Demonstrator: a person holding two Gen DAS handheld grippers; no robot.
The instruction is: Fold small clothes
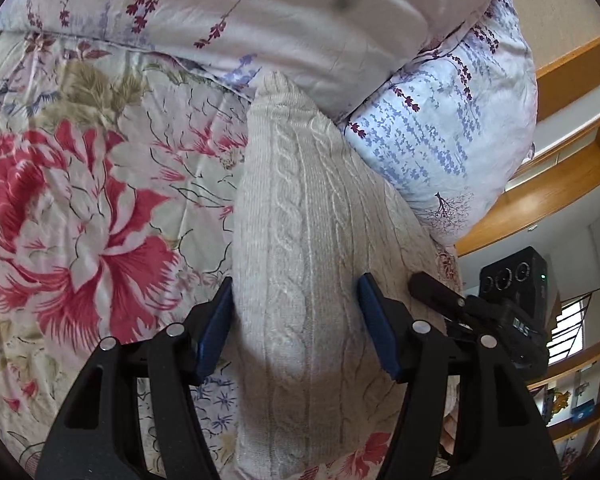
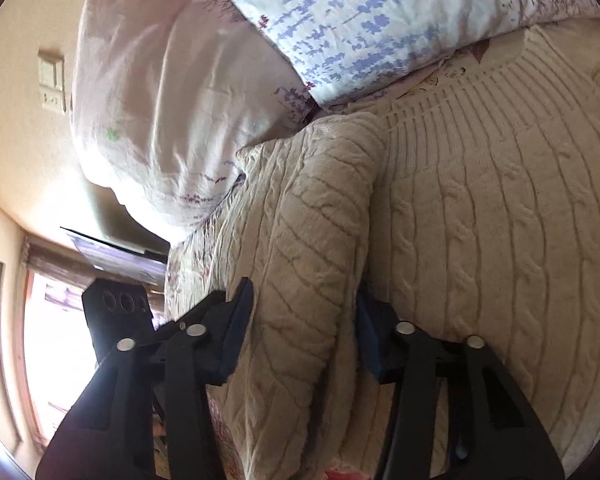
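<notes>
Step in hand, by my reading: a side fold of the cream cable-knit sweater (image 2: 500, 220), which lies on the bed (image 1: 80, 200).

Left tongs (image 1: 296, 328): jaws apart, a raised ridge of knit between them, contact unclear. Right tongs (image 2: 304, 328): apart around the turned-over sleeve section.

Next move likely needs both to close, then lay the fold flat.

Surroundings: floral bedspread, pillows (image 1: 440, 140) far, wooden shelving (image 1: 572, 92) right.

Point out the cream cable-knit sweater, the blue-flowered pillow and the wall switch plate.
cream cable-knit sweater (image 2: 500, 216): right wrist view, cabled front panel.
blue-flowered pillow (image 1: 444, 136): left wrist view, its printed face.
wall switch plate (image 2: 52, 82): right wrist view, plate centre.
</notes>
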